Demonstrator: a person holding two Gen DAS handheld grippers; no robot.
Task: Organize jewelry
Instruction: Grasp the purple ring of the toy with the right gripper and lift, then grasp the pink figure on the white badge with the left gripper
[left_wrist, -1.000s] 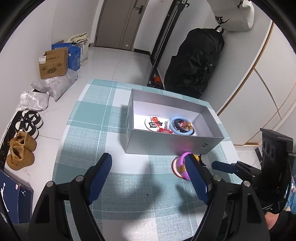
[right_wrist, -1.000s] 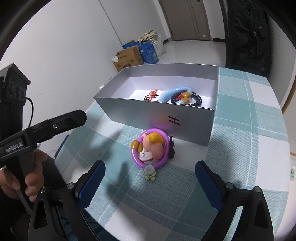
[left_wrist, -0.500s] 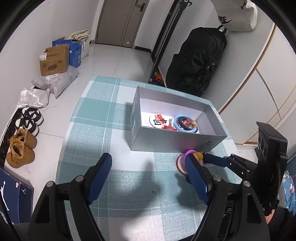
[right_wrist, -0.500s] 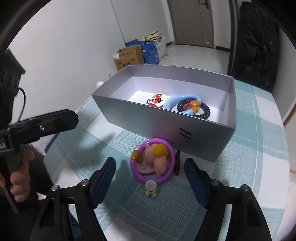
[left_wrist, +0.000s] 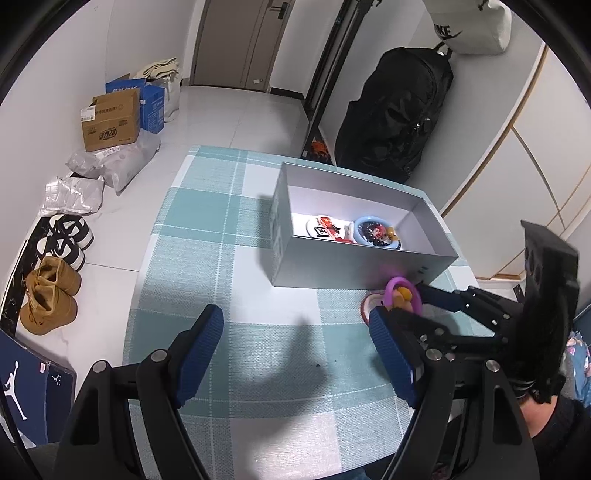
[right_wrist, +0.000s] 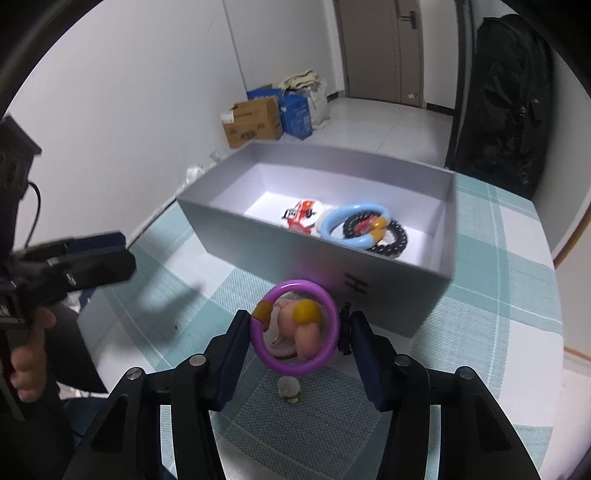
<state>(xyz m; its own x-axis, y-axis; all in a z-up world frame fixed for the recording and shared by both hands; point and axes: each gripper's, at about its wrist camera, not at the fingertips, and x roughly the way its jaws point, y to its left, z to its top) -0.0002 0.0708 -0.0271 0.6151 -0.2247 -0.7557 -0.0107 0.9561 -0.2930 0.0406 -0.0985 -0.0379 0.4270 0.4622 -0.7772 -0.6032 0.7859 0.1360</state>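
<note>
A grey open box (right_wrist: 436, 280) (left_wrist: 280, 254) stands on the checked tablecloth. Inside lie a light blue ring (right_wrist: 332, 221) (left_wrist: 360, 225), a black bead bracelet (right_wrist: 397, 240) and a red-and-white badge (right_wrist: 301, 214) (left_wrist: 323, 227). My right gripper (right_wrist: 295, 336) (left_wrist: 406, 295) is shut on a purple ring (right_wrist: 328, 350) (left_wrist: 391, 286) just in front of the box, lifted and tilted. A pink round piece (right_wrist: 306, 332) shows through the ring. A small clear bead charm (right_wrist: 288, 389) lies on the cloth below. My left gripper (left_wrist: 295, 347) (right_wrist: 92, 258) is open and empty, to the left.
Teal-and-white tablecloth (left_wrist: 229, 266) covers the table. On the floor at left are shoes (left_wrist: 51, 295), plastic bags (left_wrist: 114, 162) and cardboard boxes (left_wrist: 110, 122). A black bag (left_wrist: 395, 114) hangs by the wall behind the box.
My right gripper has moved in and closed its fingers onto the purple ring, which now stands tilted up off the cloth. My left gripper has drawn back and stayed open.
</note>
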